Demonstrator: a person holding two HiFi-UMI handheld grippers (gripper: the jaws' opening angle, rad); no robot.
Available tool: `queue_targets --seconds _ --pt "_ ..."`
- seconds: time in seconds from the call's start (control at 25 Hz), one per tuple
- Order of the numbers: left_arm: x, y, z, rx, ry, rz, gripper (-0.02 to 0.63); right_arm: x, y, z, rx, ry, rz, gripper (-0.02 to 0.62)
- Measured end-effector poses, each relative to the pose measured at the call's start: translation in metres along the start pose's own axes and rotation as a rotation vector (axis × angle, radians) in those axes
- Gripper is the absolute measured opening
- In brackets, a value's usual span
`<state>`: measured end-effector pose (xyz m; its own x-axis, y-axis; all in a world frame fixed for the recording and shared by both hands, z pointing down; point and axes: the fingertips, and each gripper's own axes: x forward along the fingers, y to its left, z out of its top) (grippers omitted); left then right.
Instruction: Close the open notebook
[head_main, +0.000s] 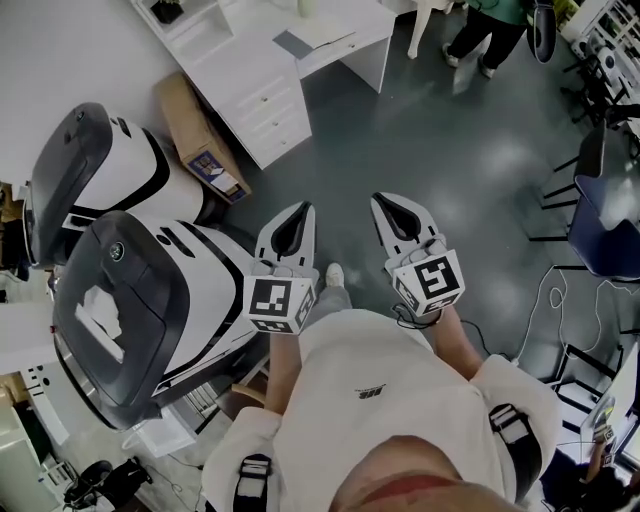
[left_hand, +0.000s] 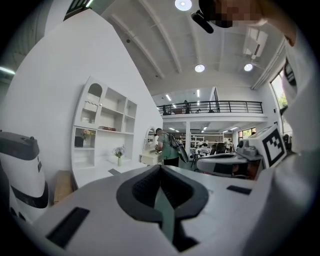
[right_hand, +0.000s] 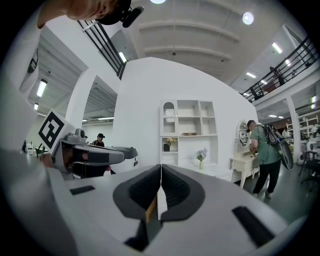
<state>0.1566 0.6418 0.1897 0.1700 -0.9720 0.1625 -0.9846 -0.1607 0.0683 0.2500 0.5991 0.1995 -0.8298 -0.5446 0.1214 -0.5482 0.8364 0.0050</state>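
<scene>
Right up close, a white shirt fills the bottom of the head view, with both forearms stretched out ahead. The left gripper is held out level and its jaws are pressed together, the dark pads meeting at the tips with nothing between them. Beside it and a little apart, the right gripper is the same: jaws closed tip to tip, empty. Both marker cubes face up at the camera.

One shoe peeks out between the grippers on the grey floor. To the person's left stand two big white-and-black machines, one behind the other. Past them a cardboard box leans against a white desk with drawers. Further off there's a white shelf unit by the wall, a small vase of flowers in front of it, and a person in green standing at a small table.

And the notebook — no view shows it.
</scene>
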Motion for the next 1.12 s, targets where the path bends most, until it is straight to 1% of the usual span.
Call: queue_targets --seconds 0.52,0.84,1.12 --pt "0.054 0.078 0.015 -0.005 -0.002 -0.032 0.0 0.091 -0.019 0.01 -0.006 0.03 -0.048 -0.003" --pt "0.085 0.111 0.016 -0.004 0.001 -0.059 0.0 0.133 -0.028 0.013 0.002 0.026 -0.073 -0.003" --pt "0.112 0.129 0.015 -0.005 0.008 -0.075 0.0 0.158 -0.046 0.009 0.025 0.027 -0.101 -0.003"
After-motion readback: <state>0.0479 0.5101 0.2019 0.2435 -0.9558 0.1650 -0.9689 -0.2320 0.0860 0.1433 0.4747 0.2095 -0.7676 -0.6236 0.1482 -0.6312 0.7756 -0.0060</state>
